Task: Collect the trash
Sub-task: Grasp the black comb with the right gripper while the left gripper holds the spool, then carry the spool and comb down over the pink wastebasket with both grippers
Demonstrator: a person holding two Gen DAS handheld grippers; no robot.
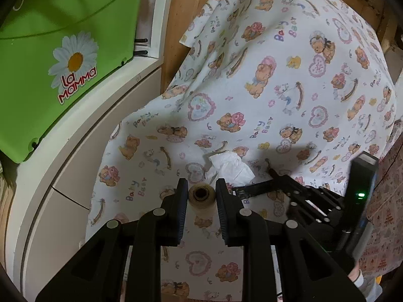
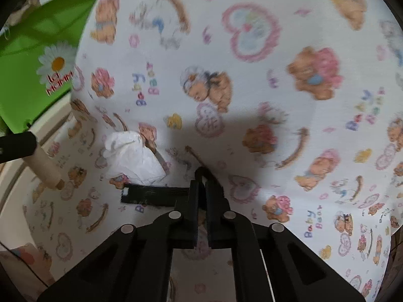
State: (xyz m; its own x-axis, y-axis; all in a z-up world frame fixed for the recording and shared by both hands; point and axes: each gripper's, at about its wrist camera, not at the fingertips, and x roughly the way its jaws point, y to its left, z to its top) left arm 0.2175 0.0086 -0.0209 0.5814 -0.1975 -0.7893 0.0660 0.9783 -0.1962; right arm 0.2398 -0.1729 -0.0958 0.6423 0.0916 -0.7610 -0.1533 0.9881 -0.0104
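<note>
A brown cardboard tube (image 1: 201,197) sits between the pads of my left gripper (image 1: 201,183), which is shut on it just above the bear-print cloth (image 1: 277,88). Just beyond it, a crumpled white tissue (image 1: 230,168) lies on the cloth. My right gripper (image 2: 201,176) is shut on one end of a flat black strip (image 2: 153,193), whose white-tipped end points left below the tissue (image 2: 131,156). In the right wrist view the tube (image 2: 46,168) juts out from a finger of my left gripper (image 2: 17,146) at the far left. The left wrist view shows my right gripper (image 1: 270,167) low on the right.
A green plastic box with a daisy label (image 1: 50,63) rests on a white cabinet (image 1: 75,151) left of the cloth. Bare wood (image 1: 181,25) shows at the cloth's far edge. A patterned red-and-white fabric (image 1: 385,214) hangs at the right edge.
</note>
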